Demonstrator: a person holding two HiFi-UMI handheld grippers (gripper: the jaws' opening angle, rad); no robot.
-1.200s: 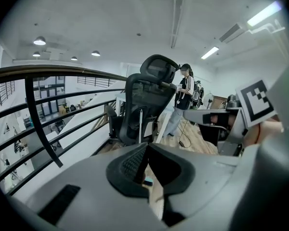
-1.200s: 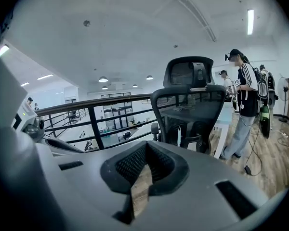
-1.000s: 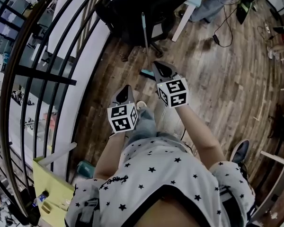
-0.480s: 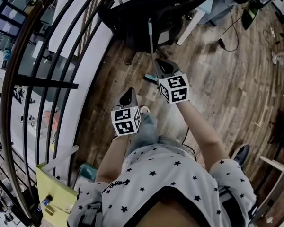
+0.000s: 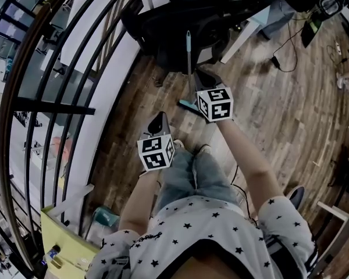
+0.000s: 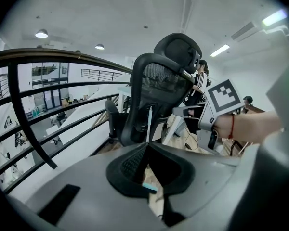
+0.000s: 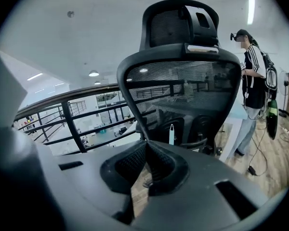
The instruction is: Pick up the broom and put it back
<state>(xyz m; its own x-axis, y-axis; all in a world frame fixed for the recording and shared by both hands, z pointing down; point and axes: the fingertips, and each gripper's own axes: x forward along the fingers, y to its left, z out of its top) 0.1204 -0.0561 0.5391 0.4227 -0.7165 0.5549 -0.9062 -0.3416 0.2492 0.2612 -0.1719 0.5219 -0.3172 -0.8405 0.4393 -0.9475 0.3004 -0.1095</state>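
The broom stands upright against a black office chair (image 5: 186, 22); its light-blue handle (image 5: 188, 48) rises from a teal head (image 5: 185, 104) on the wood floor. My right gripper (image 5: 199, 73) is shut and empty, with its tips just right of the handle. In the right gripper view the handle's top (image 7: 171, 134) shows beyond the closed tips (image 7: 147, 144). My left gripper (image 5: 160, 116) is shut too, lower and to the left, a short way from the head. The left gripper view shows the handle (image 6: 150, 123) and the teal head (image 6: 149, 187) past its tips (image 6: 148, 144).
A curved black railing (image 5: 58, 92) runs along the left with a drop behind it. The chair's back (image 7: 183, 81) fills the space ahead. A person (image 7: 253, 81) stands at the right. Cables (image 5: 276, 54) lie on the floor; a yellow bin (image 5: 61, 243) sits at lower left.
Both grippers have moved forward toward the chair and broom, the right one farther, now level with the handle. The person's body has stepped closer.
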